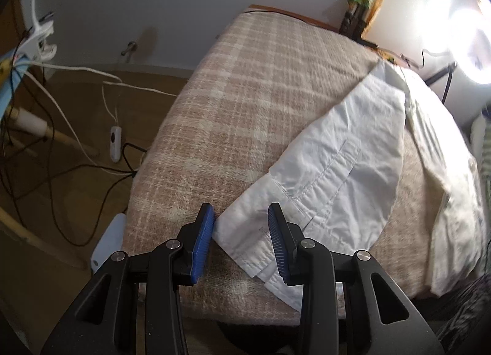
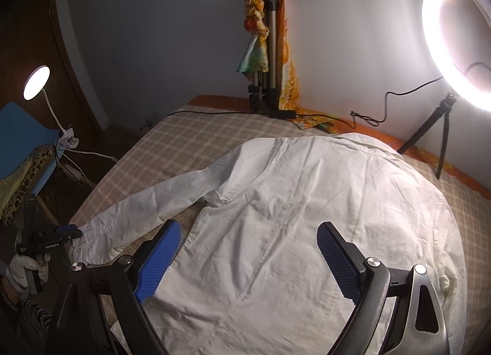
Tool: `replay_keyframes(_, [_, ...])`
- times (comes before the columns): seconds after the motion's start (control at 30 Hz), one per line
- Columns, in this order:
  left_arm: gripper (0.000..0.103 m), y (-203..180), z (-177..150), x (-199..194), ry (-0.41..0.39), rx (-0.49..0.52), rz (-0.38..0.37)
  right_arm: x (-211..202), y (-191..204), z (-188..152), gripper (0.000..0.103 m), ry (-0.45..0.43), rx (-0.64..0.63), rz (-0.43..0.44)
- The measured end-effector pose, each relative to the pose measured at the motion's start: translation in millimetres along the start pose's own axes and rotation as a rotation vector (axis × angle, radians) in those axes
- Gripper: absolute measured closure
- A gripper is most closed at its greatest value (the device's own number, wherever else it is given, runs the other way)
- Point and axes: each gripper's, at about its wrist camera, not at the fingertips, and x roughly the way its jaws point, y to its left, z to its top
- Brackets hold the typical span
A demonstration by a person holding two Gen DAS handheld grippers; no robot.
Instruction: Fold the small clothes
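While the white shirt (image 2: 307,217) lies spread flat on the checked bed (image 1: 245,94), no fold looks made yet. The left gripper (image 1: 241,238) brackets the sleeve cuff (image 1: 245,232), jaws part-closed, seemingly not pinching; the right gripper (image 2: 248,260) hovers wide, empty.

shirt (image 2: 291,217): 1 | gripper (image 2: 245,260): 2 | lamps (image 2: 454,42): 2 | tripods (image 2: 267,57): 2

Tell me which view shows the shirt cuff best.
Left wrist: the cuff fills the foreground between the left gripper pads. Right wrist shows it small and dim at the far left.
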Motion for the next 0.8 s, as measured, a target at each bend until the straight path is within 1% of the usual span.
replay_keyframes(0.07, [0.069,-1.6,-1.1,0.6,-0.006,0.024,0.011,11.4,3.5,6.4,0.011,0.018,-0.007,0.007])
replay_keyframes(0.13, [0.072,0.0,-1.3,0.8,-0.01,0.025,0.004,21.1,8.2,12.2,0.011,0.032,-0.016,0.023])
replay_keyframes(0.17, [0.08,0.1,-1.2,1.9,-0.015,0.023,0.002,26.9,10.1,15.3,0.011,0.039,-0.018,0.024])
replay_keyframes(0.2, [0.09,1.2,-2.0,1.5,-0.021,0.022,-0.009,31.1,12.6,17.0,0.011,0.042,-0.02,0.019])
replay_keyframes(0.23, [0.098,1.3,-2.8,1.7,-0.023,0.022,-0.027,36.7,15.1,19.5,0.011,0.048,-0.025,0.013])
replay_keyframes(0.37, [0.1,-3.1,-3.6,-0.1,-0.036,0.041,-0.041,54.2,24.2,27.4,0.011,0.069,-0.035,0.003])
replay_keyframes(0.47, [0.101,-8.1,-3.8,-13.4,-0.077,0.028,-0.099,64.7,27.5,34.1,0.011,0.095,-0.03,0.02])
replay_keyframes(0.6, [0.101,-26.6,-2.3,-50.5,-0.176,0.014,-0.221,81.1,24.3,48.6,0.011,0.136,-0.01,0.045])
replay_keyframes(0.67, [0.101,-40.8,-4.9,-69.2,-0.216,0.025,-0.278,93.5,23.0,57.6,0.013,0.163,0.008,0.069])
replay_keyframes(0.77, [0.101,-65.1,-14.2,-94.4,-0.268,0.055,-0.374,119.8,23.8,71.1,0.023,0.219,0.044,0.125])
replay_keyframes(0.8, [0.101,-72.9,-17.0,-101.2,-0.282,0.074,-0.388,132.0,24.8,75.9,0.026,0.25,0.063,0.151])
